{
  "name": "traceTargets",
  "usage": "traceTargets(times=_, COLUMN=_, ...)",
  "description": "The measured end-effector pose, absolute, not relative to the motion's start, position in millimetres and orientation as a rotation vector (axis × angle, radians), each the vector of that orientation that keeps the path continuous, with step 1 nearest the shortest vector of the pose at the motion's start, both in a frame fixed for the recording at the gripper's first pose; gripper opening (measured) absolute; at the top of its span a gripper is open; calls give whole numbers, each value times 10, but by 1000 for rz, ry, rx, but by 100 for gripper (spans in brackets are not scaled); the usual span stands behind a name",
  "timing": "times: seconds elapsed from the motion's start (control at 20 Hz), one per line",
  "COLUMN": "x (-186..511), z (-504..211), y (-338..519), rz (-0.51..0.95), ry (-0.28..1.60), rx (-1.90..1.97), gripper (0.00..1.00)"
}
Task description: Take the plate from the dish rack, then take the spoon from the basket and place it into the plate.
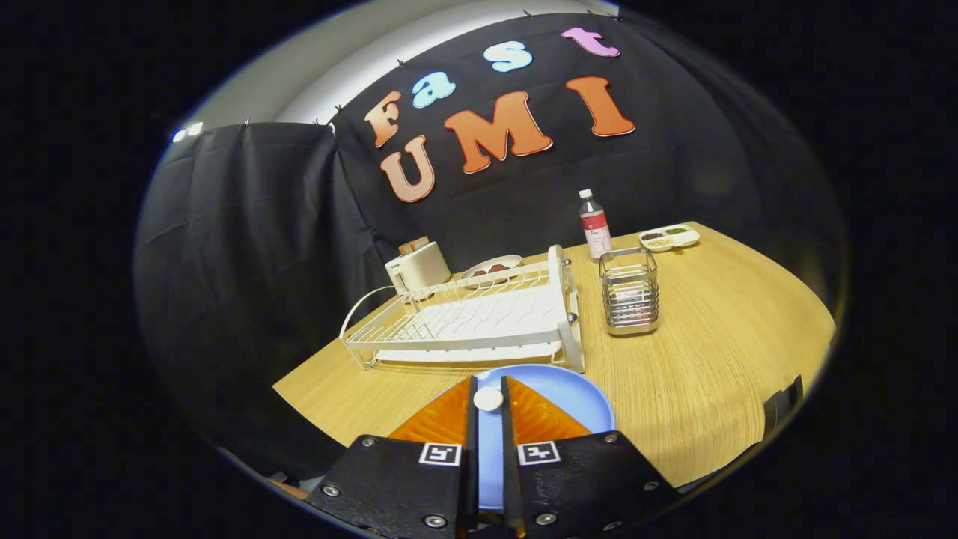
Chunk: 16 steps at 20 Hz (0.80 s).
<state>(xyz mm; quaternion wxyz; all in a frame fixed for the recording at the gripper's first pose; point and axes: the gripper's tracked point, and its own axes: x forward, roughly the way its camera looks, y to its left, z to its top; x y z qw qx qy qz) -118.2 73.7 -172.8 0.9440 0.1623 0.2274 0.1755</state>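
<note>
The gripper (pixel 488 389) clamps its fingers on the white spoon (pixel 488 398) above the blue plate (pixel 572 397), which lies just before the dish rack (pixel 464 322) and beside the wire basket (pixel 629 299).

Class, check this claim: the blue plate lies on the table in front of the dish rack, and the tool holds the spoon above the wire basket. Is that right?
One error. In the gripper view, the tool holds the spoon above the blue plate, not the wire basket, which stands beside the dish rack. The plate does lie on the table before the rack.
</note>
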Motion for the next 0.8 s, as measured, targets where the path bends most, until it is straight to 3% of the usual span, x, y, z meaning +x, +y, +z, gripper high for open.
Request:
traceTargets(times=0.2, x=-1149, z=-1603, y=655, rz=347, ry=416, rx=302, gripper=26)
traceTargets(times=0.55, x=-885, z=-1230, y=469, rz=232, ry=270, rx=161, gripper=72)
traceTargets(times=0.8, x=-738, z=-833, y=357, rz=148, ry=115, rx=98, gripper=84)
